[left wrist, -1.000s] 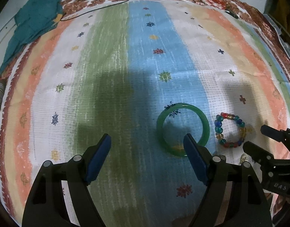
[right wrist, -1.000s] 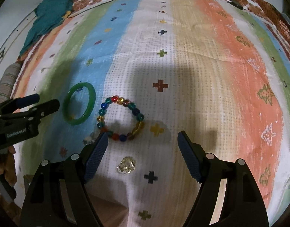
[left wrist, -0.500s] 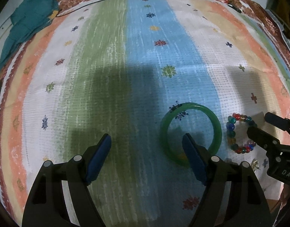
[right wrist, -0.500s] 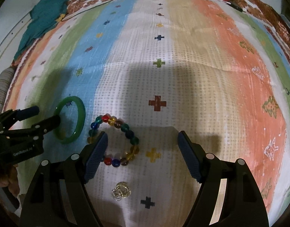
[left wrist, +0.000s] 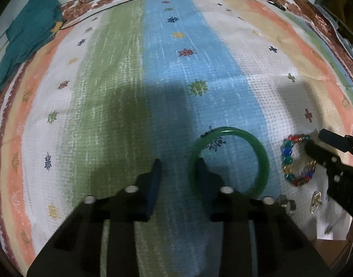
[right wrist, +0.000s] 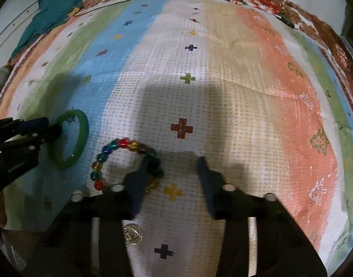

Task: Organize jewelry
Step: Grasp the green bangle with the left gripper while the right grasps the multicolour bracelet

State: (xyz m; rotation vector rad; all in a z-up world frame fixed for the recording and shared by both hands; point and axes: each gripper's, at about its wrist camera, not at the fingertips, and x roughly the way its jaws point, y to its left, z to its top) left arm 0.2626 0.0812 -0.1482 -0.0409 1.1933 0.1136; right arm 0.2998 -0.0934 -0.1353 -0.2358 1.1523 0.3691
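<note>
The left tool (left wrist: 178,164) points steeply down at the striped cloth (left wrist: 121,73) and its jaws have just been closing. They are now narrow but not clamped. The near-left rim of the green bangle (left wrist: 264,161) stands between them, right against the right-hand finger, which sits inside the ring. Bare cloth still shows between that rim and the other finger. The bangle lies flat on the blue stripe. The right tool (right wrist: 171,161) has likewise just been closing and is also not clamped. Its left-hand finger stands inside the loop of the coloured bead bracelet (right wrist: 107,150), with the loop's right side beside it, between the jaws, and a clear gap to the other finger. The bracelet lies flat on the white stripe, just beside the bangle but apart from it. Nearer the camera, a small gold ornament (right wrist: 132,230) rests on the cloth between the right tool's arms. In the left view a small silvery piece (left wrist: 287,204) lies close to the bangle's near edge. A teal cloth (left wrist: 26,37) is bunched at the far left corner.
</note>
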